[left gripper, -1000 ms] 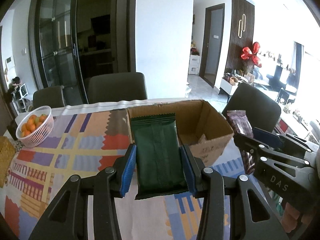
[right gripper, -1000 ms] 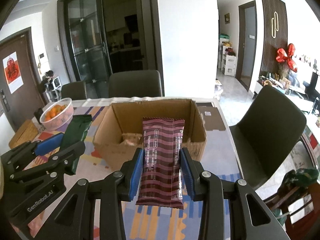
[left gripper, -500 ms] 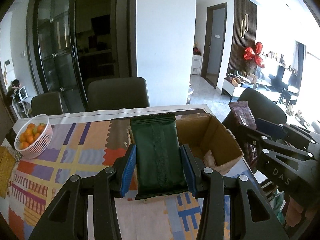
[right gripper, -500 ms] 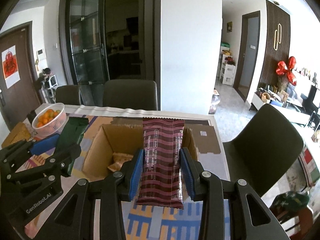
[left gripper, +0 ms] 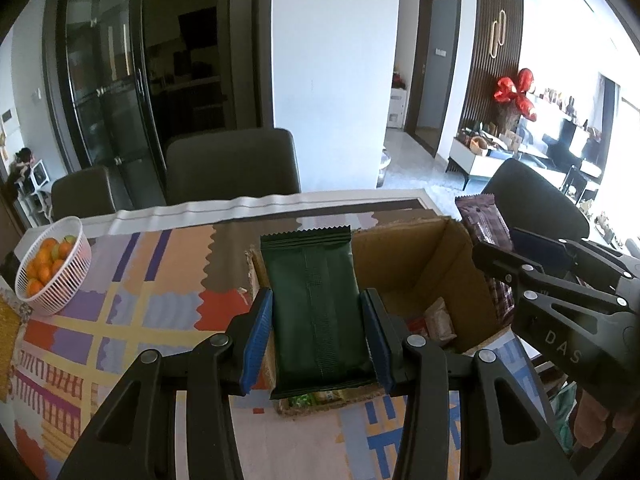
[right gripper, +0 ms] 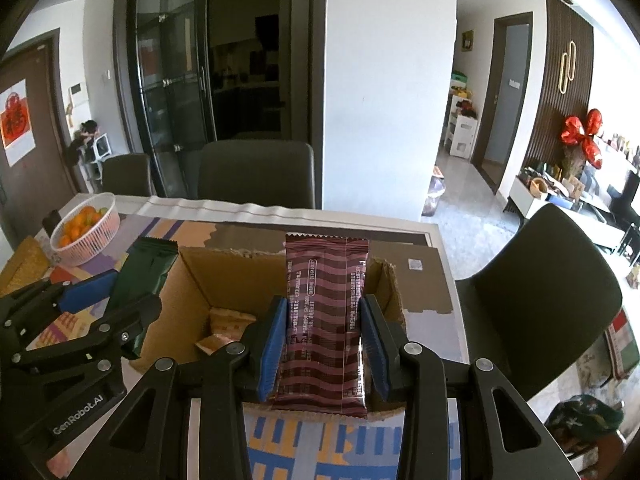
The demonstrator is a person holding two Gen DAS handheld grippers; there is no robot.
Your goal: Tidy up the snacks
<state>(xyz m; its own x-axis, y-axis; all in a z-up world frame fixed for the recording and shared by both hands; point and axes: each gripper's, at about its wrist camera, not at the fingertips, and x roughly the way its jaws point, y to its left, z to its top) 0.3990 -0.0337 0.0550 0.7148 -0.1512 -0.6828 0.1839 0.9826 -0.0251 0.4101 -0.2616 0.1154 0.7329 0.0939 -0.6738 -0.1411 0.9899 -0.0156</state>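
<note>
My left gripper (left gripper: 318,336) is shut on a dark green snack packet (left gripper: 314,308) and holds it over the near left part of an open cardboard box (left gripper: 404,256). My right gripper (right gripper: 323,340) is shut on a maroon striped snack packet (right gripper: 324,320) and holds it over the near right part of the same box (right gripper: 200,276). Small snack packets (right gripper: 224,330) lie on the box floor. The right gripper and maroon packet (left gripper: 482,220) show at the right of the left wrist view. The left gripper and green packet (right gripper: 146,268) show at the left of the right wrist view.
The box stands on a table with a colourful patterned cloth (left gripper: 120,320). A white basket of oranges (left gripper: 54,268) sits at the far left. Dark chairs (left gripper: 232,168) stand behind the table, and one chair (right gripper: 540,296) stands at its right side.
Both grippers rose and moved forward with their packets and now stand over the open box. More of the box's inside shows.
</note>
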